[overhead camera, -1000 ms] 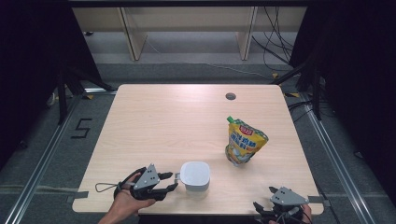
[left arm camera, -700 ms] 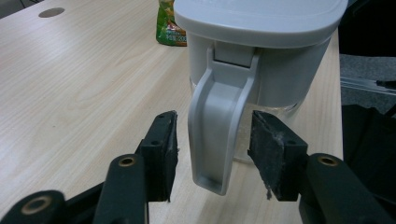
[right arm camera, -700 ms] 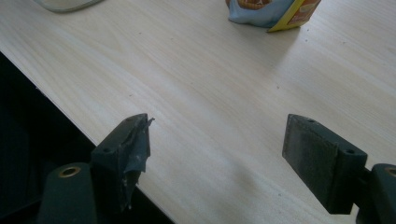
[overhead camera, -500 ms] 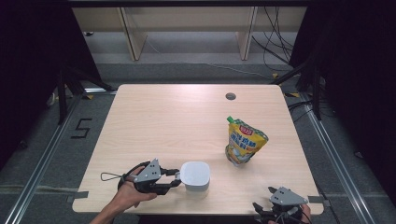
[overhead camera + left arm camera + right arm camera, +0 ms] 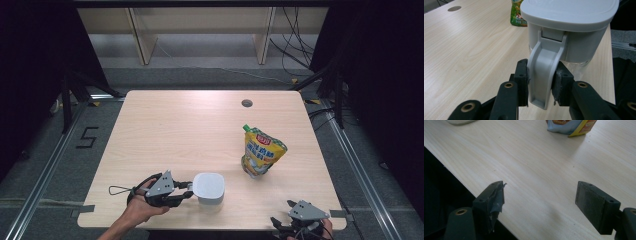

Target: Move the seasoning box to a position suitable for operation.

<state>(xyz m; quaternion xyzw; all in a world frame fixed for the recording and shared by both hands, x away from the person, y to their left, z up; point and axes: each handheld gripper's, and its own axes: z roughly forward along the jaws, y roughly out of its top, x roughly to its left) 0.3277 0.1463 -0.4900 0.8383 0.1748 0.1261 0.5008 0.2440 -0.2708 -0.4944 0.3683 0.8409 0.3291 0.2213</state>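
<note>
Nearest to me, at the table's front right edge, my right gripper [image 5: 299, 223] sits low with its jaws spread wide and nothing between them; in the right gripper view they hang over bare wood at the table [image 5: 544, 167] edge. A little farther in on my left, my left hand [image 5: 142, 202] holds the left gripper [image 5: 539, 83], whose jaws are closed narrow onto the grey handle [image 5: 544, 75] of a pale grey lidded container [image 5: 208, 187] standing near the front edge of the table. In the left gripper view the pads [image 5: 522, 80] press both sides of that handle. Beyond it, to the right, a yellow and green spouted pouch [image 5: 261, 151] stands upright, well apart from the container. Farthest off, a round hole [image 5: 246, 103] marks the tabletop near its back edge.
</note>
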